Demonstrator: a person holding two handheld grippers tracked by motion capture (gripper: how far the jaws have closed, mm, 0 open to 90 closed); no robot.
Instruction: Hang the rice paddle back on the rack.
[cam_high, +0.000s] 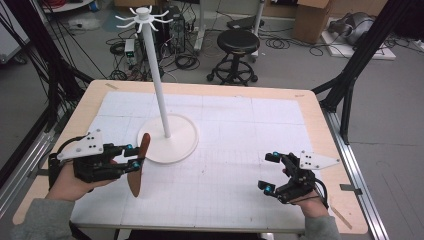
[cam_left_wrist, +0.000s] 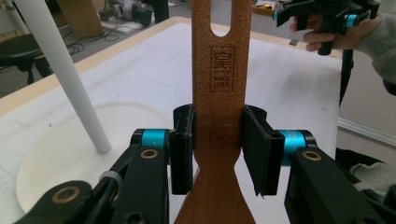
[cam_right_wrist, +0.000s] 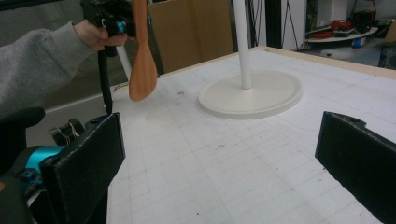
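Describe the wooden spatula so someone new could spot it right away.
Start at the white hook stand on the table's left half. Just left of its round base, the left gripper is shut on a wooden spatula, held off the mat, blade down. It is the one brown wooden thing among white and black gear.

Even, diffuse overhead light keeps all 3 views bright, with no hard glare on the white gridded table mat (cam_high: 240, 150). The brown wooden spatula (cam_high: 138, 167) casts only a faint, soft shadow beneath itself. In the right gripper view, the black foam-padded jaws closest to the lens are blurred; farther off, the spatula stays fairly sharp.
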